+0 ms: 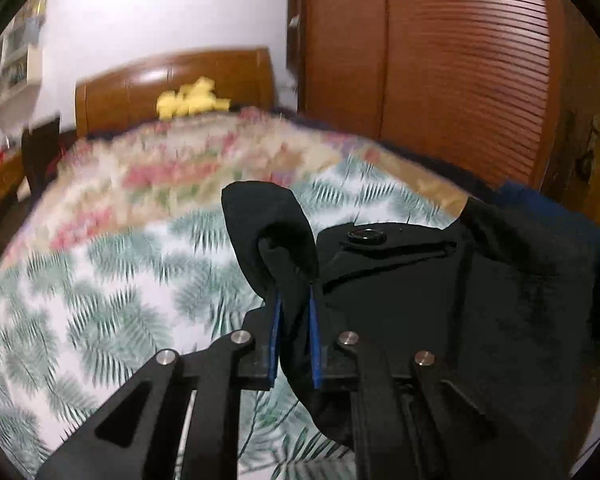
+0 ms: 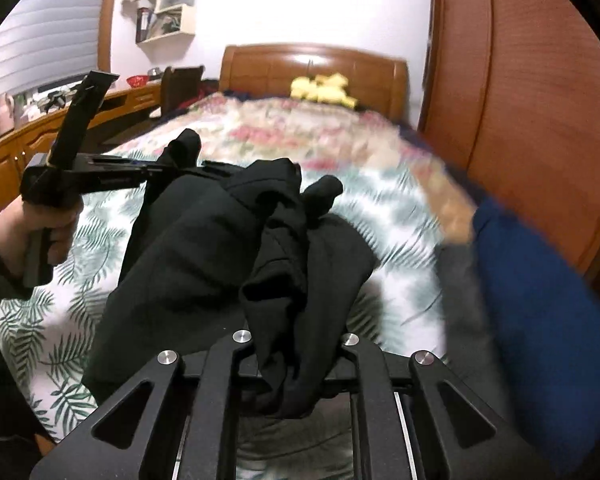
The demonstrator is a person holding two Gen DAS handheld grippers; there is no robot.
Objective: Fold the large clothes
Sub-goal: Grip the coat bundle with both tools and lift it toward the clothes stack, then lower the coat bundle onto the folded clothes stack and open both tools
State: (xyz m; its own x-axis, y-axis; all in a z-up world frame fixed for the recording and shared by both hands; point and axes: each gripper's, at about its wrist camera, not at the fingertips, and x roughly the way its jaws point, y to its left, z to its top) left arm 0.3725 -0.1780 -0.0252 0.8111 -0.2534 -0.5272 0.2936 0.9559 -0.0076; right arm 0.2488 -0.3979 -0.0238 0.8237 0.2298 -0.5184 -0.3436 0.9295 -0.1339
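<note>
Bed: a bedspread [image 2: 400, 216] with green fern print nearer the cameras and a floral band toward the head carries everything; a wooden headboard [image 2: 312, 64] closes the far end.
Around: a yellow soft toy [image 2: 324, 88] lies at the headboard edge; a brown louvred wardrobe [image 1: 460, 60] stands along the bed's right side; a wooden desk [image 2: 28, 136] with clutter runs along the left, wall shelves [image 2: 168, 4] above it.
In the way: a blue cloth [image 2: 540, 280], blurred, lies at the bed's near right edge, beside the black garment [image 2: 188, 248].
Garment: dark, with a round snap on a flap, lifted off the bedspread near the foot edge, hanging between the two claws.
Left gripper [image 1: 294, 300]: blue pads pinched nearly together on a fold of the garment; seen from the right view held in a hand [image 2: 48, 224].
Right gripper [image 2: 296, 344]: fingers buried in bunched cloth, closed on the garment.
</note>
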